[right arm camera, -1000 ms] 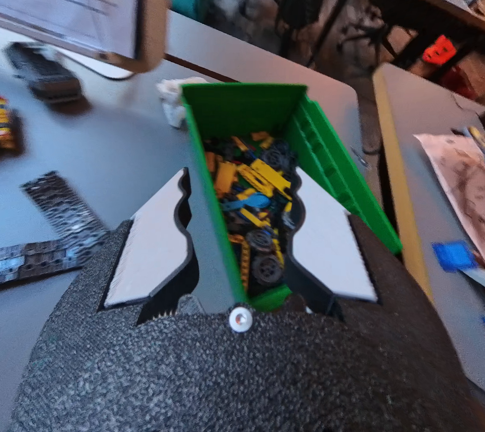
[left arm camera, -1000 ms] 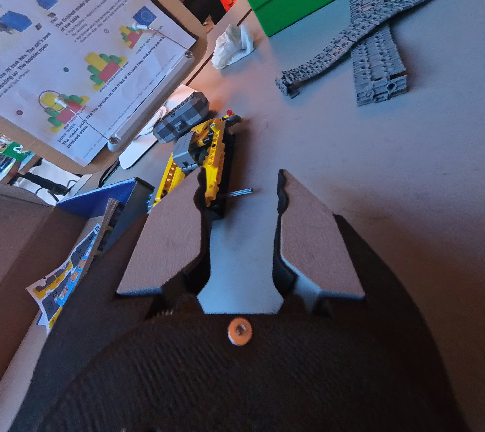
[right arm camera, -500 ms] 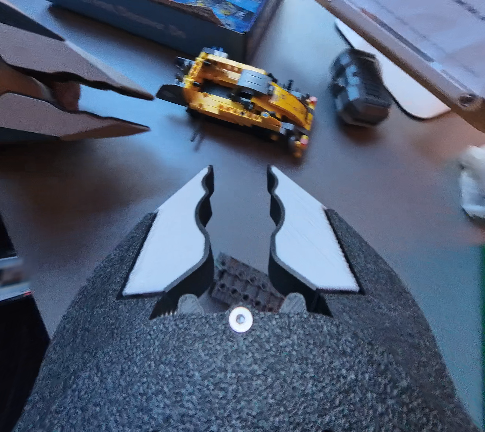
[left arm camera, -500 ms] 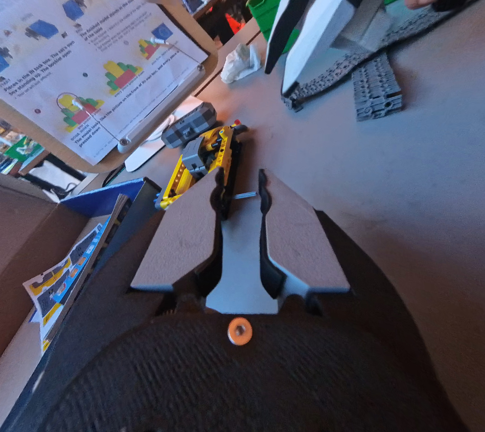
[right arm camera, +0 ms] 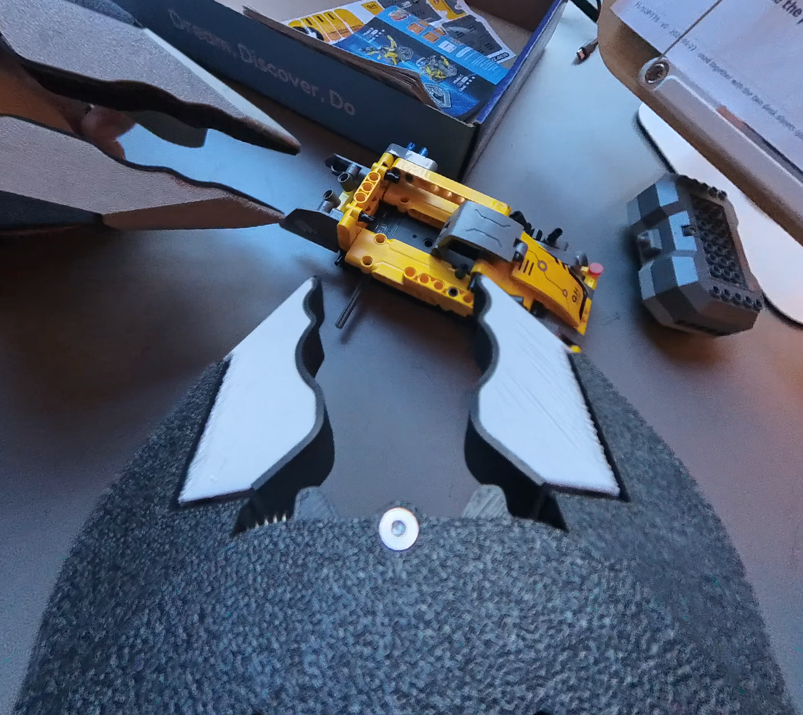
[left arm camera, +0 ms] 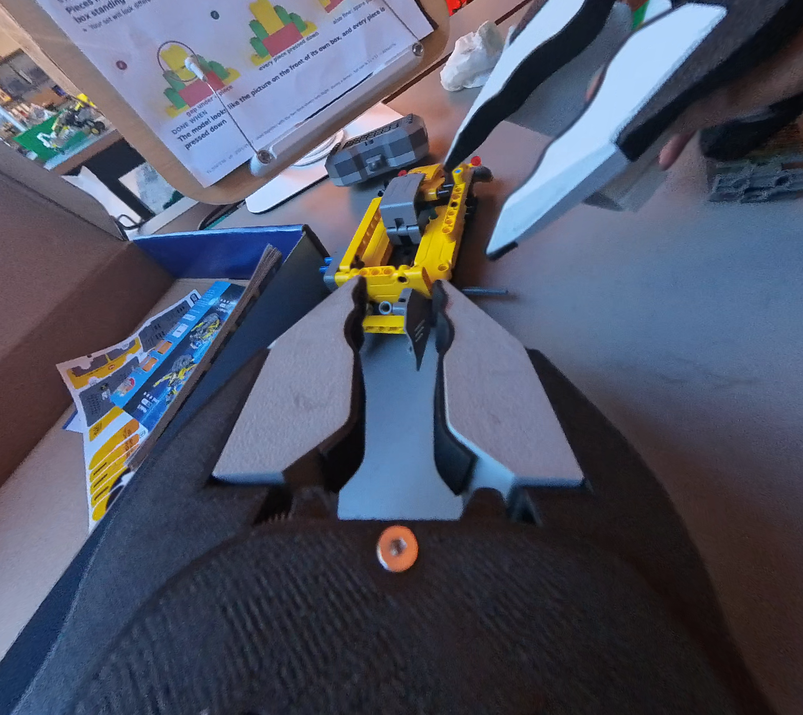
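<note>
Grey tabletop (left arm camera: 652, 324) is being shown in the left wrist view, where the left tool (left arm camera: 397, 296) is being held with its jaws apart around the near end of a yellow brick-built vehicle (left arm camera: 404, 233), beside a blue cardboard box (left arm camera: 226, 250). A printed sheet (left arm camera: 226, 11) on a stand is being seen behind; its writing is being left unread. In the right wrist view, the right tool (right arm camera: 397, 285) is being held spread, just beside the vehicle's (right arm camera: 434, 242) long side. A grey brick block (right arm camera: 695, 255) and a thin dark rod (right arm camera: 352, 303) are being shown more plainly here.
</note>
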### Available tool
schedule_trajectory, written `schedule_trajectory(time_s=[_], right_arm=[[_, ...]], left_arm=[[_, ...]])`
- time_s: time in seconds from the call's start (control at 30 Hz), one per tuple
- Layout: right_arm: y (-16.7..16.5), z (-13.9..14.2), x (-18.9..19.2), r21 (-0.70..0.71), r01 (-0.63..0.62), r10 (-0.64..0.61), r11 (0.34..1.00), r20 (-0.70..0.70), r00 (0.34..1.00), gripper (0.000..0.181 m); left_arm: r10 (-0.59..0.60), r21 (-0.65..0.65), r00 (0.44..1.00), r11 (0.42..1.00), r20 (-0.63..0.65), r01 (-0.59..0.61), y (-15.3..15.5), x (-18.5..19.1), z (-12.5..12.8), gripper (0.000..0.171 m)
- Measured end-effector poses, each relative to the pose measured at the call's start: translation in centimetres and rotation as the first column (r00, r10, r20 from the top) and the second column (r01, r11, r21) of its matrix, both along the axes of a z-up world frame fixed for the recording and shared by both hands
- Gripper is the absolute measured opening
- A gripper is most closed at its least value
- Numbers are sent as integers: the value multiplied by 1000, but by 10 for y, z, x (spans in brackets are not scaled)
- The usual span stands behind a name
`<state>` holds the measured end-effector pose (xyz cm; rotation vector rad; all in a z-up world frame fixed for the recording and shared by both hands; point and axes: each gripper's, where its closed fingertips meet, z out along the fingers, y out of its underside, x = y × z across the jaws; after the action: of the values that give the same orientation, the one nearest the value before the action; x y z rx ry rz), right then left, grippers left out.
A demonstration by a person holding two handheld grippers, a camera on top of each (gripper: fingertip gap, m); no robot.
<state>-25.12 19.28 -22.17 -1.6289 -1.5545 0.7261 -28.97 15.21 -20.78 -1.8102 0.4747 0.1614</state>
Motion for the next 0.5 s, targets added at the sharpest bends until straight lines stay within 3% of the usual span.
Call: schedule_trajectory(time_s=[0.17,0.23,0.3,0.33,0.4,0.43,0.5], right_arm=[[4,-3,-8,58,9,-9,998,-6,1000,59],[4,1,-9,77,13,-11,997,-22,1000,50],[7,0,-8,92,31,-29,995,-25,999,67],[8,-1,-7,88,35,-33,995,-24,999,69],[3,2,-7,76,12,-8,997,-43,999,49],[4,4,-6,71,16,-12,997,-56,998,49],[9,7,-4,33,41,-38,999,-83,996,72]], left_arm=[[57,3,998,998,-20,-57,5,-11,-1,67],[56,-1,998,998,-18,-56,5,-12,-1,49],[49,0,999,999,1,-49,5,-12,0,40],[52,-3,999,999,12,-52,5,-13,0,43],[64,-12,997,998,38,-64,7,-17,0,66],[60,-29,997,998,54,-59,7,-17,-1,71],[54,-61,996,997,69,-50,8,-19,-4,71]])
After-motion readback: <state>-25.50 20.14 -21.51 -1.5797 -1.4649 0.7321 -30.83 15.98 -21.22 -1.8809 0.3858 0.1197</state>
